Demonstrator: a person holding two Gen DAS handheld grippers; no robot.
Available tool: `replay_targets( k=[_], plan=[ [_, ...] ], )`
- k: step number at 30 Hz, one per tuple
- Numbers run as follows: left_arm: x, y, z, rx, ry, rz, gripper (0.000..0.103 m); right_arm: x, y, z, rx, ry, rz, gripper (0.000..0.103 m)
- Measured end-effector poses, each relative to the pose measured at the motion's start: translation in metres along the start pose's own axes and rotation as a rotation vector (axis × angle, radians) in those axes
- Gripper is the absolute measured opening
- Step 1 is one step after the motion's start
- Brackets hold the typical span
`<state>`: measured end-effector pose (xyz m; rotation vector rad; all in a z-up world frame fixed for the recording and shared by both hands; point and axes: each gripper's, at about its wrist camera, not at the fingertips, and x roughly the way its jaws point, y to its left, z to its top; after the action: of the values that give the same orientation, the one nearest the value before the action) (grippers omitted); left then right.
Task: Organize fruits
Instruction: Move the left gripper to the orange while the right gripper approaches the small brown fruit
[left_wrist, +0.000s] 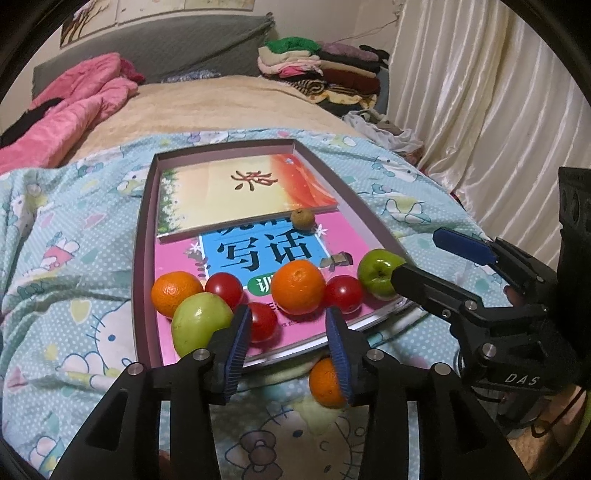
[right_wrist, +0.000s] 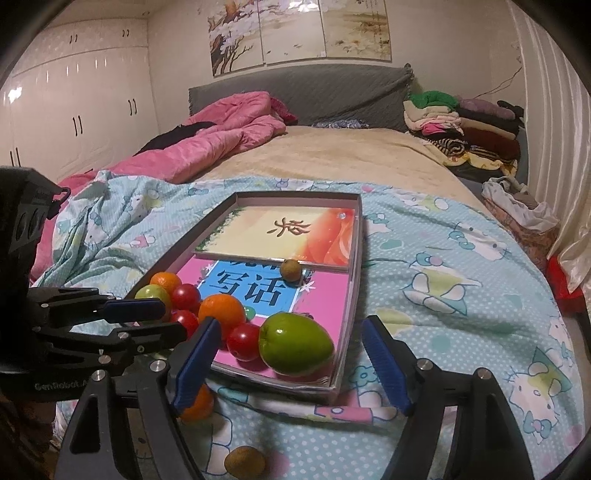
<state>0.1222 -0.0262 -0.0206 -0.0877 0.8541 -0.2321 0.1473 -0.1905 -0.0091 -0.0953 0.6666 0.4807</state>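
My left tongs (left_wrist: 288, 339) and right tongs (right_wrist: 291, 354) both hang open, empty, over the box's (left_wrist: 146, 236) near end. Inside: oranges, tomatoes, 2 green fruits. One orange (left_wrist: 325, 384) lies on the bed just outside the box. Next, prob.: grab it w/ left tongs, lift in.

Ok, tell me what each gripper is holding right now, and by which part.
Nothing is held. The left gripper stands open over a red tomato without pressing it; the right gripper stands open, apart from the green apple.
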Motion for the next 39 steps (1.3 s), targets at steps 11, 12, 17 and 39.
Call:
replay_targets(
  k=[11,12,17,39],
  plan=[
    [-0.011,-0.005,0.0,0.017,-0.017,0.002,0.06,-0.016,-0.007,0.0,0.041,-0.023,-0.002,0.082],
    [-0.012,-0.005,0.0,0.018,-0.018,0.004,0.06,-0.017,-0.007,0.0,0.043,-0.023,-0.002,0.082],
    [-0.016,-0.005,-0.001,0.019,-0.025,0.004,0.065,-0.023,-0.008,-0.001,0.054,-0.03,0.001,0.084],
    [-0.043,0.014,-0.015,-0.056,-0.018,0.011,0.075,-0.033,0.011,-0.012,0.039,0.063,-0.023,0.084]
  ],
)
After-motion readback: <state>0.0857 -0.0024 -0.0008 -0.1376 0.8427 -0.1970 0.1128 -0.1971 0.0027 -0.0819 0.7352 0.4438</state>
